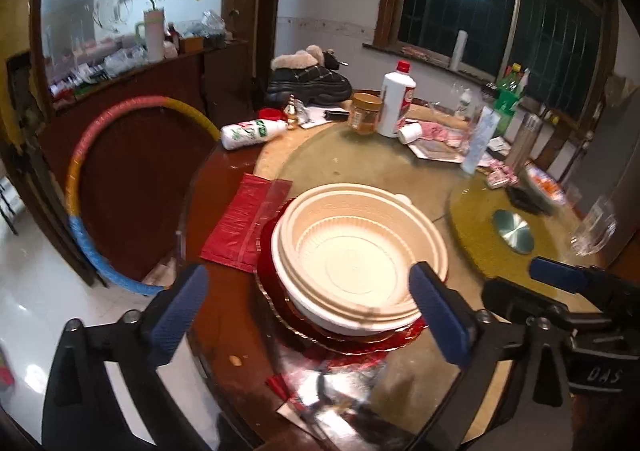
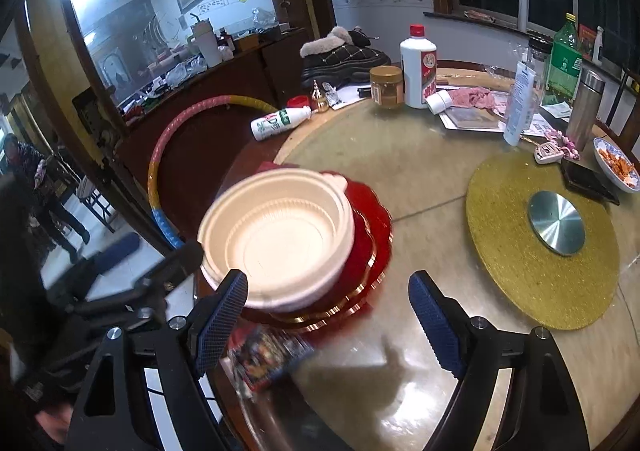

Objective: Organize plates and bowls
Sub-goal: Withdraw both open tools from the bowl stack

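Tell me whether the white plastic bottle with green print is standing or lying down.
Lying down. The white plastic bottle rests on its side on the table, red cap pointing toward the golden jar.

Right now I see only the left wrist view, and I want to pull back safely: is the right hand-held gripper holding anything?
Observer: No. The right hand-held gripper is open and grips nothing; the white bowls sit just ahead of its left finger.
Operator: Anyone near the table?
Observer: A person stands beyond the doorway, off to the left.
Operator: What is that blur past the gold mat?
Observer: A dish of orange food, close to the table's far right edge.
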Demonstrator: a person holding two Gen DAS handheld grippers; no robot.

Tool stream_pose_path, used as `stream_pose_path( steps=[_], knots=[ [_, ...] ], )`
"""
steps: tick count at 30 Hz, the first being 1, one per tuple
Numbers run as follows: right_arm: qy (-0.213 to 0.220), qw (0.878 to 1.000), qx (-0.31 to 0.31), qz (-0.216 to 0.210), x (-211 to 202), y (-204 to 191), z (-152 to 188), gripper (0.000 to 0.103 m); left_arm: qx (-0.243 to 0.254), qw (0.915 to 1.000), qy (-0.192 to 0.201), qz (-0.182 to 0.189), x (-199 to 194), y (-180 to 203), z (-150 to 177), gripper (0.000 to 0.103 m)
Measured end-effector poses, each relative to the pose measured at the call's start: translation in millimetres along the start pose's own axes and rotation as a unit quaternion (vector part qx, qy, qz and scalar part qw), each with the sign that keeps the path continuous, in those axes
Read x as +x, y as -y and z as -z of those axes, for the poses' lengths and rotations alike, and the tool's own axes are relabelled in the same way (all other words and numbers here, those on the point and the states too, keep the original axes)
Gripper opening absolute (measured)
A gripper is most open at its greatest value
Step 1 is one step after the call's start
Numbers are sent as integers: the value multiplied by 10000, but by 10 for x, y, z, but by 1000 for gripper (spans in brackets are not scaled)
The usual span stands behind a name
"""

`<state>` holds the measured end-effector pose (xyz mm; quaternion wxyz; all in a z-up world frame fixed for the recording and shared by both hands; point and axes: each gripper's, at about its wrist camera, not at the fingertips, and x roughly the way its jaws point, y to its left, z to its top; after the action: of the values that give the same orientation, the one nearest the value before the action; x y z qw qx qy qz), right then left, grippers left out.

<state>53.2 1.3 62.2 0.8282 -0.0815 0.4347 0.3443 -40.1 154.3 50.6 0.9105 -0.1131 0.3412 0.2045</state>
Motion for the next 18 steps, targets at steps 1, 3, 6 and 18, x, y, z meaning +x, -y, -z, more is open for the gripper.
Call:
stream_pose_path(
  steps=[1,3,6,18],
  knots=[
    [6,10000,0,-3,-9,20,41,85,58,10000,5,-38,-5,27,4,103],
    [-31,10000,-6,30,-7,79,123,85,157,9999,-57,-4,3,85,17,103],
    [-33,10000,25,49,-23,168,202,85,164,9996,-189,161,31,130,36,103],
    [12,9999,67,92,-90,377,339,85,415,9983,-351,222,143,339,94,103]
  ],
)
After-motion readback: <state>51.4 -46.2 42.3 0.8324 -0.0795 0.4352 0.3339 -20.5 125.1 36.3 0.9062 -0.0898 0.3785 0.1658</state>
